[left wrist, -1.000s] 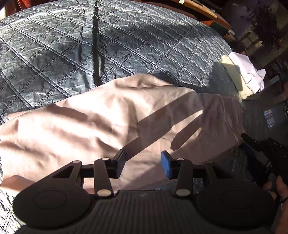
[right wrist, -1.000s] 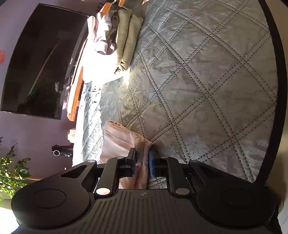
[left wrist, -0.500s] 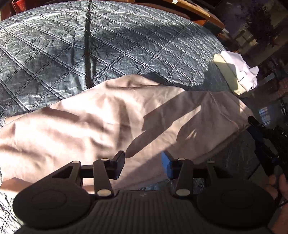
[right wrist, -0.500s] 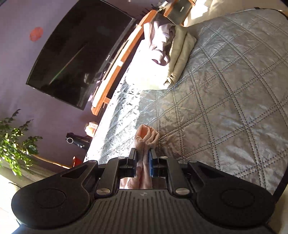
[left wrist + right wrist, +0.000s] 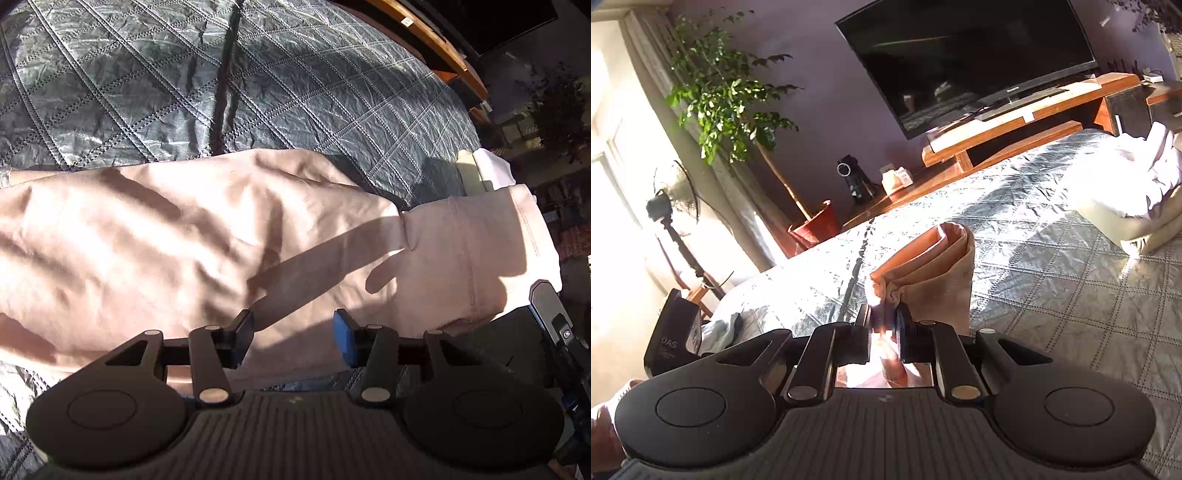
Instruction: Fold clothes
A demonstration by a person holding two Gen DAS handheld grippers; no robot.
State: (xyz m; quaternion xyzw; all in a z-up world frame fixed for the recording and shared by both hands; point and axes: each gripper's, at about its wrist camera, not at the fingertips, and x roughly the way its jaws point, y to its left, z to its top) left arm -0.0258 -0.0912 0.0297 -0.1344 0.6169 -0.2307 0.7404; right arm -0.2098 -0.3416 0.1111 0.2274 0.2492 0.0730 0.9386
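A pale pink garment [image 5: 155, 236] lies spread and creased across a grey quilted bedspread [image 5: 280, 85], crossed by sunlight and long shadows. Its right end, with a stitched hem, is lifted off the bed and bunched between the pads of the right gripper [image 5: 883, 325], whose jaws stand narrow and clamp the folded cloth; the hem sticks up past the fingertips in stacked layers. The left gripper [image 5: 291, 339] hovers over the near edge of the garment with its jaws partway apart and nothing between them; a blue pad shows on one finger.

In the right wrist view the back of the left device bears the letters "DAS" [image 5: 669, 341]. A small brand mark sits on the lower edge of the television [image 5: 967, 59], too small to read. The television stands on a wooden stand [image 5: 1027, 122] past the foot of the bed. A pile of folded light clothes [image 5: 1126, 192] rests on the bedspread at the right. A potted plant [image 5: 727, 92] and a standing fan [image 5: 676, 199] are by the bright window.
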